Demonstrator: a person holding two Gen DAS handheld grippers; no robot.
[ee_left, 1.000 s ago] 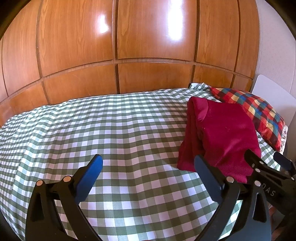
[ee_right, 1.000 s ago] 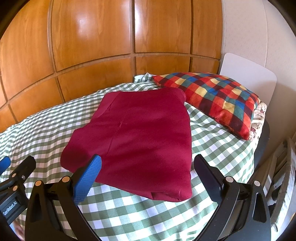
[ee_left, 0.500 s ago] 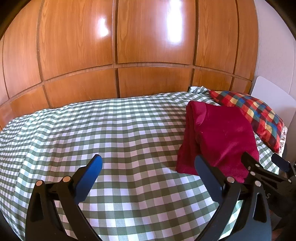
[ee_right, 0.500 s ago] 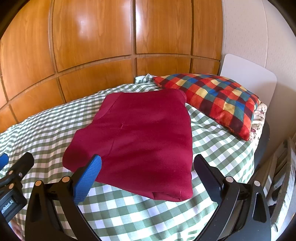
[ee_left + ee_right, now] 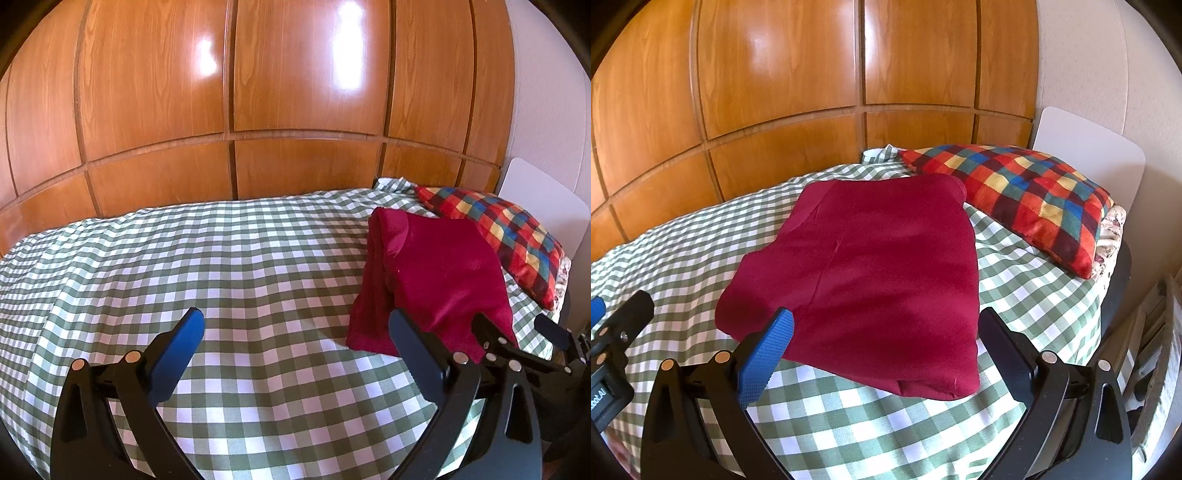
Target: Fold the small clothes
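The left gripper has its fingers spread wide with nothing between them, hovering above a bare stretch of the bed with its green-and-white checked cover. The right gripper is likewise released, its fingers apart and empty, poised just over the near edge of the dark red garment without touching it, as far as the view shows. In the left wrist view the right gripper appears at the lower right, beside the garment's near edge; in the right wrist view part of the left gripper shows at the far left.

The dark red garment lies folded into a roughly rectangular, several-layered stack toward the head end of the bed, near its right edge. Its far corner lies touching or just beside a multicoloured checked pillow, which rests at the head of the bed against a white headboard. A floral fabric peeks out beneath the pillow at the bed's right edge. Glossy wooden wall panels run along the far side of the bed.
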